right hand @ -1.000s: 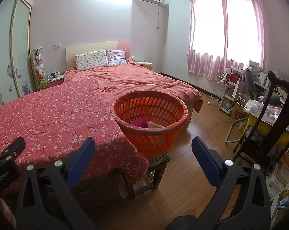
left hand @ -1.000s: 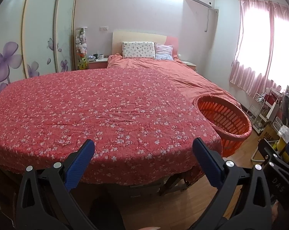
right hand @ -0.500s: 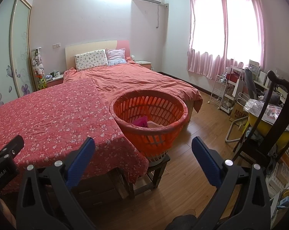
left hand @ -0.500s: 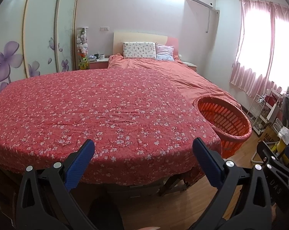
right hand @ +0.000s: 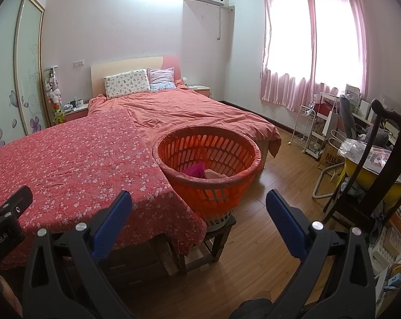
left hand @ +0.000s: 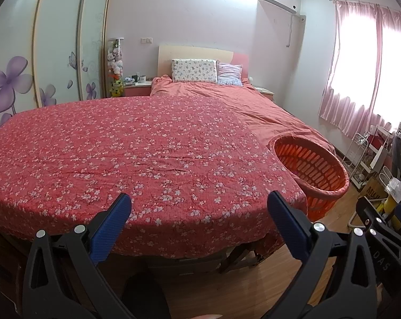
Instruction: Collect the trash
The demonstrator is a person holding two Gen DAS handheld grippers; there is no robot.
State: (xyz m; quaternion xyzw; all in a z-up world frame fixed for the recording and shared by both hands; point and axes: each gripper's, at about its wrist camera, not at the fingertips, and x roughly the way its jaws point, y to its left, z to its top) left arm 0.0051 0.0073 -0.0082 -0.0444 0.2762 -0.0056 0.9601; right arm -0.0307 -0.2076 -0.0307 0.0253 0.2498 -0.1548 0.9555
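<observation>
Nearest to the left wrist camera, the left gripper has its two blue-padded fingers spread wide apart, with nothing between them, and it hangs in front of the near edge of a table covered by a red floral cloth. In the right wrist view, the right gripper is spread apart in the same way and holds nothing; it hangs above the wooden floor, beside the corner of the cloth. At the right edge of the left view, a part of the right gripper is visible, and at the left edge of the right view, a part of the left one. Just behind the right gripper, an orange plastic basket stands on a small dark stool, touching the right corner of the cloth. Inside the basket lie the collected pieces: a magenta crumpled piece and a pale one beside it. The surface of the cloth carries no loose item that I can see. Behind the table is a bed with two pillows, and far to the right a window with pink curtains.
</observation>
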